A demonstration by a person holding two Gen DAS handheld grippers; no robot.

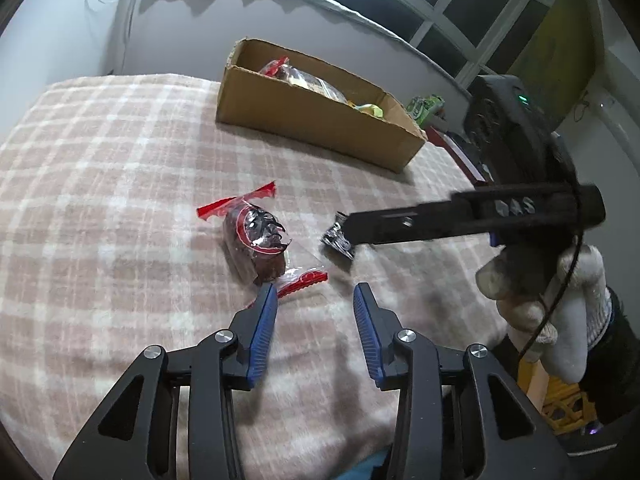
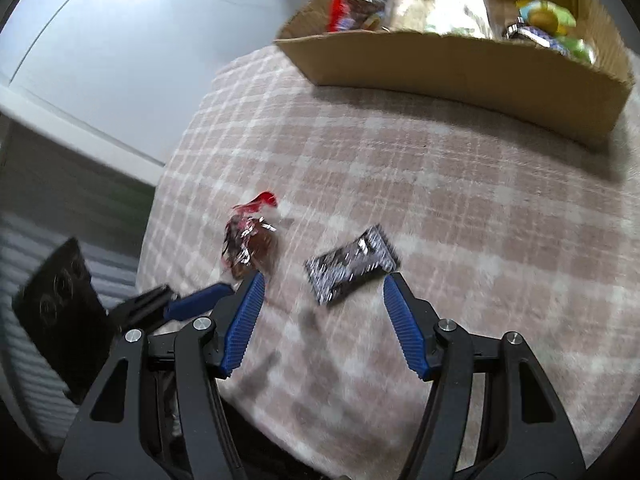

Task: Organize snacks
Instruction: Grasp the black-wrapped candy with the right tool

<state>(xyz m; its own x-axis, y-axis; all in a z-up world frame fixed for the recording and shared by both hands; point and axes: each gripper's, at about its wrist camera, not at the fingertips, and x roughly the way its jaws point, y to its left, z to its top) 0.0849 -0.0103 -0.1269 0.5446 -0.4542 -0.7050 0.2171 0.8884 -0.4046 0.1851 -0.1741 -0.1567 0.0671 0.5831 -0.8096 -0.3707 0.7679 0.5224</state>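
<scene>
Two wrapped snacks lie on the plaid blanket (image 1: pixel 120 184), short of the cardboard box (image 1: pixel 304 124), which already holds several packets. The cake (image 1: pixel 256 246), in clear film with red crimped ends, is judged light, soft and easily crushed; it would best be taken across its middle with light pressure, or by a crimped end. The dark bar (image 2: pixel 352 266) in a shiny black-and-silver wrapper is judged light, fairly firm and slippery, so a grip across its narrow width is advised. The left hand-held gripper (image 1: pixel 315 300) is held spread and empty just beside the cake's near end. The right hand-held gripper (image 2: pixel 324 292) is spread wide and empty, close in front of the bar. Printing is seen on both wrappers, but no brand can be read through the blur.
</scene>
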